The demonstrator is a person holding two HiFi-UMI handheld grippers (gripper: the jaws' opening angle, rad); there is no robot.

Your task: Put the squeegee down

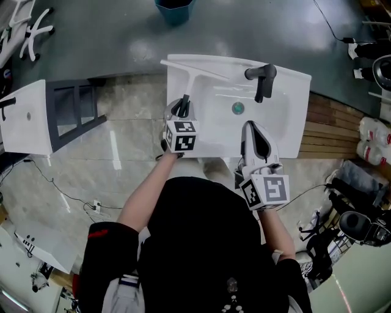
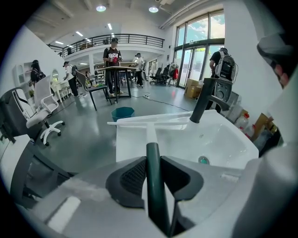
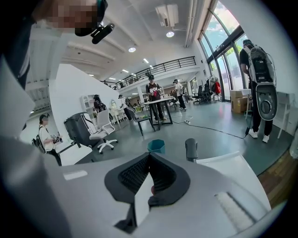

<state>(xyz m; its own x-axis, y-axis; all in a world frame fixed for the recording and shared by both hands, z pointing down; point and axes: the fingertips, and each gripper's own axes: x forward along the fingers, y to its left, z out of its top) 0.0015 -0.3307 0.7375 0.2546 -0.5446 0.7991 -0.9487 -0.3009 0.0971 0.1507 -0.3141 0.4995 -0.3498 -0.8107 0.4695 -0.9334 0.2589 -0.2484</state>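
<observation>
Left gripper (image 1: 183,103) is clamping its fingers on the squeegee (image 1: 194,70) handle over the sink (image 1: 287,122); right gripper (image 1: 251,131) is holding its fingers together at the sink's front edge.

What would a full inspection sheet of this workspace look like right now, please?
Surface: white sink, black faucet at the back, drain in the bowl.
Job's things: squeegee, white blade at the sink's back left rim; contact unclear.
Clutter: nothing seen in the bowl.
Grippers: left gripper fingers closed on the squeegee's dark handle; right gripper over the sink's front, fingers together, nothing seen held.
Cables: floor cable at the left; another cable at the far right.
Surroundings: teal bin beyond the sink, second sink at the left, office chair, people in the background.
</observation>
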